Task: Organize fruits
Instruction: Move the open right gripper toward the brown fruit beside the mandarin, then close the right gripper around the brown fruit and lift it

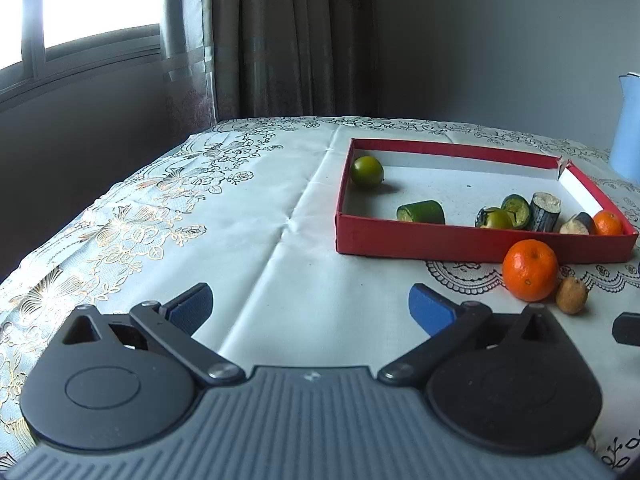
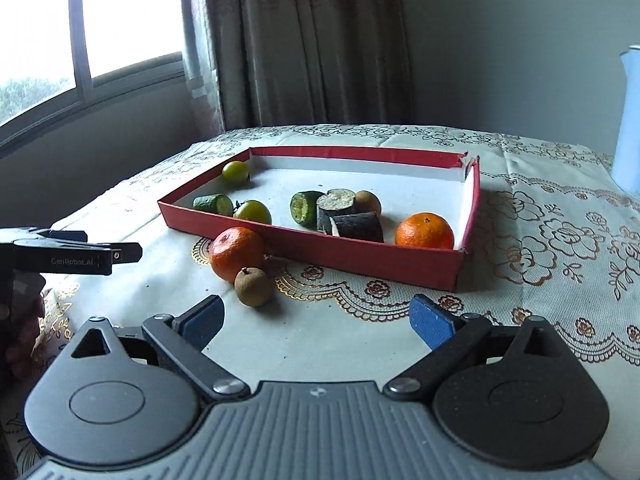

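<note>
Floral white tablecloth point(image 2: 560, 240), shallow red cardboard tray point(image 2: 360, 256) holding cut fruit. Just outside its near wall sit a round orange tangerine point(image 2: 236, 252) and small brown fruit point(image 2: 252, 286), touching. Left gripper point(image 1: 310, 312) and right gripper point(image 2: 318, 320) both spread wide, empty.

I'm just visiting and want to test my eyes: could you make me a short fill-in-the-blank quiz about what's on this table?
1. The box holding the fruit is coloured ____.
2. Outside the box, beside the brown fruit, lies an ____.
3. Both the left gripper and the right gripper have their jaws ____.
4. The number of oranges inside the box is ____.

Missing words: red; orange; open; one
</note>
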The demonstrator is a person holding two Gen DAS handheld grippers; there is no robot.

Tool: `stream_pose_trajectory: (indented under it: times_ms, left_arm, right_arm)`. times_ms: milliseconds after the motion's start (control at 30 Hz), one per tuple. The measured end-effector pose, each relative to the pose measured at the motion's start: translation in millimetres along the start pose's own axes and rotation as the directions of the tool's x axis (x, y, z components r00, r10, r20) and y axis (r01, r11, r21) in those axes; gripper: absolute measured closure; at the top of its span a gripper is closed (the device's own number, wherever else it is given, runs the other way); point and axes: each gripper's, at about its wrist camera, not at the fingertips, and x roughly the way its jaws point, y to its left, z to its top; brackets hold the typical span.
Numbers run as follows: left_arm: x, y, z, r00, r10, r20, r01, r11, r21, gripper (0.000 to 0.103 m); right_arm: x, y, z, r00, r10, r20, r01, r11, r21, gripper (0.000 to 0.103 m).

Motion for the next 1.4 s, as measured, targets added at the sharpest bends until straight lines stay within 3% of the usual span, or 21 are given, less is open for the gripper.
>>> stream_pose_trajectory:
  times_ms: [167, 333, 533, 667, 733, 1067, 1400]
  left_arm:
    - [-0.2, 0.0, -0.1, 1.000, -0.008, 0.005, 0.008, 1.000, -0.002, 0.000]
    - [0.6, 5.6, -0.2, 1.000, -0.025, -0.001, 0.025, 0.999, -0.032, 0.000]
    - [0.9, 11.1, -0.7, 0.999, -0.043, -0.002, 0.043, 0.997, -0.065, 0.000]
    - [1.5, 15.3, -0.8, 0.999, -0.051, -0.005, 0.050, 0.995, -0.089, 0.000]
    - [2.0, 16.7, -0.8, 0.999, -0.052, -0.007, 0.051, 0.994, -0.097, 0.000]
    - [1.6, 17.5, -1.1, 0.999, -0.044, -0.005, 0.043, 0.994, -0.103, 0.000]
    - [1.2, 19.2, -1.4, 0.999, -0.041, -0.004, 0.040, 0.992, -0.116, 0.000]
  right_arm:
    - [19.4, 33.1, 10.2, 0.999, 0.036, -0.025, -0.039, 0.988, -0.148, 0.005]
    - [39.5, 45.7, 14.5, 0.995, 0.039, -0.094, -0.055, 0.982, -0.180, 0.045]
    - [44.4, 36.2, 17.3, 0.994, 0.032, -0.106, -0.045, 0.991, -0.124, 0.048]
    - [45.4, 30.6, 18.2, 0.994, 0.016, -0.109, -0.026, 0.995, -0.091, 0.065]
    - [45.5, 28.0, 18.7, 0.994, 0.010, -0.105, -0.018, 0.997, -0.074, 0.079]
    - [23.8, 21.2, 21.9, 1.000, -0.017, 0.006, 0.017, 0.999, -0.038, 0.080]
    - [40.9, 9.7, 63.1, 0.994, -0.067, 0.092, 0.068, 0.998, -0.010, 0.080]
